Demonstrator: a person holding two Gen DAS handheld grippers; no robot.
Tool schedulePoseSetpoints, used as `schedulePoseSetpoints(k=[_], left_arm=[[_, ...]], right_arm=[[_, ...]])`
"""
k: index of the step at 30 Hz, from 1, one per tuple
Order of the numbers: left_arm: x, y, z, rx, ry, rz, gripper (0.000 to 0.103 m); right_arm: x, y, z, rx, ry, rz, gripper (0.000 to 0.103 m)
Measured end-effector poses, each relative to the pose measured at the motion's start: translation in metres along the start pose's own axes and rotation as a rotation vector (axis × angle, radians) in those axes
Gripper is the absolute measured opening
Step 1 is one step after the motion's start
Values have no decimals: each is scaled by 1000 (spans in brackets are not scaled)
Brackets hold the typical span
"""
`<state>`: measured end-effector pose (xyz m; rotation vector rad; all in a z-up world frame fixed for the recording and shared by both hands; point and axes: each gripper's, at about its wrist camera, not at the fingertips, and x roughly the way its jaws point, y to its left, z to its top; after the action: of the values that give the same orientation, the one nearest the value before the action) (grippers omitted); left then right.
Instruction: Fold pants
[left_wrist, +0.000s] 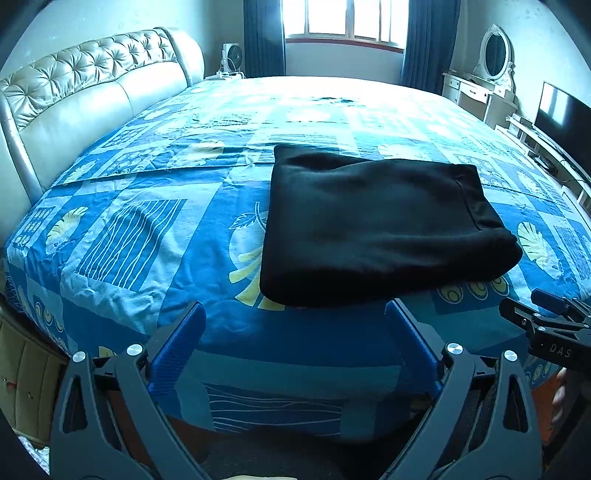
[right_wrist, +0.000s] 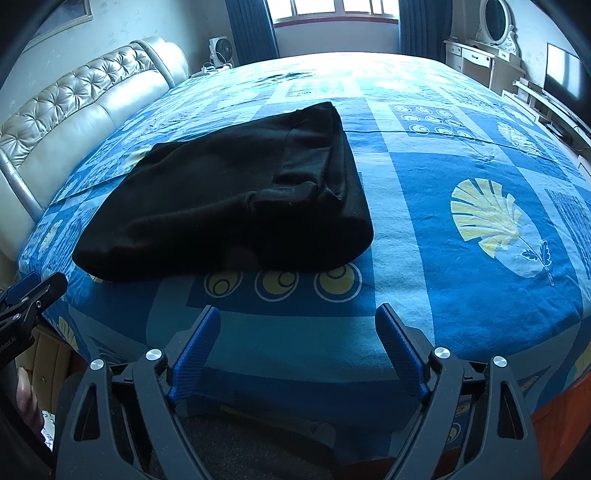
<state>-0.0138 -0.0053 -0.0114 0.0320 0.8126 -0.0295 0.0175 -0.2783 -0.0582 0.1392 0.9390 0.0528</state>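
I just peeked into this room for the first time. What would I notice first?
The black pants, folded into a thick bundle, lie dark on the bright blue patterned bedspread near the front edge of the bed. Both claws, left and right, hang open and empty before it. Behind, a sunny window glows, with a tufted headboard on the left.

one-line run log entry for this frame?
pants: folded, flat on bed | left hand-held gripper: open, empty, off pants | right hand-held gripper: open, empty, off pants
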Motion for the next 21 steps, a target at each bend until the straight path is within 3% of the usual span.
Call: schedulePoseSetpoints(k=[21], left_arm=[[1,-1,-2,2,12,-5,98]], right_arm=[[2,-2,0,-2,6,3,85]])
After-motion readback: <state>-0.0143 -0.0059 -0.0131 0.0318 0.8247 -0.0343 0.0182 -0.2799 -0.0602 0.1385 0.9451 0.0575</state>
